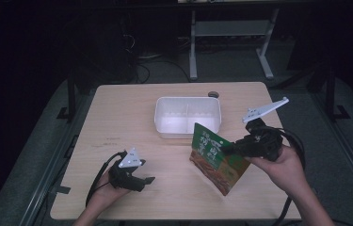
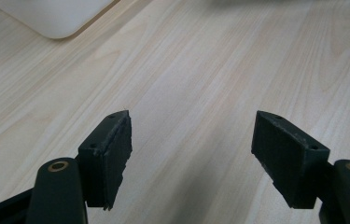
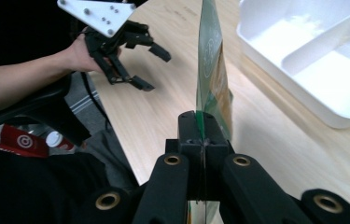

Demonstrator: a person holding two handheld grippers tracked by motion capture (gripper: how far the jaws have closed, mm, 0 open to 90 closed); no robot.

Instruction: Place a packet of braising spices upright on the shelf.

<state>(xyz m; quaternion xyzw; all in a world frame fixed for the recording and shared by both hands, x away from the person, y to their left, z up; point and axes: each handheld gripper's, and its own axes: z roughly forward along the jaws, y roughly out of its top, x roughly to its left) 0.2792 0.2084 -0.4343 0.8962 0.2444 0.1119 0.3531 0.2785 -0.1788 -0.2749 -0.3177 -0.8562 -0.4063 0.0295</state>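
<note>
A green and orange snack bag is held up above the table, tilted, near the front right. My right gripper is shut on the bag's right edge; in the right gripper view the bag stands edge-on, pinched between the two black jaws. My left gripper rests low at the front left of the table, open, with nothing between its fingers. Bare wood shows in the gap of the left gripper.
A white two-compartment bin sits at the table's middle back, just behind the bag; its divider and rim are near the bag's far edge. A small dark round object lies behind the bin. The table's left half is bare wood.
</note>
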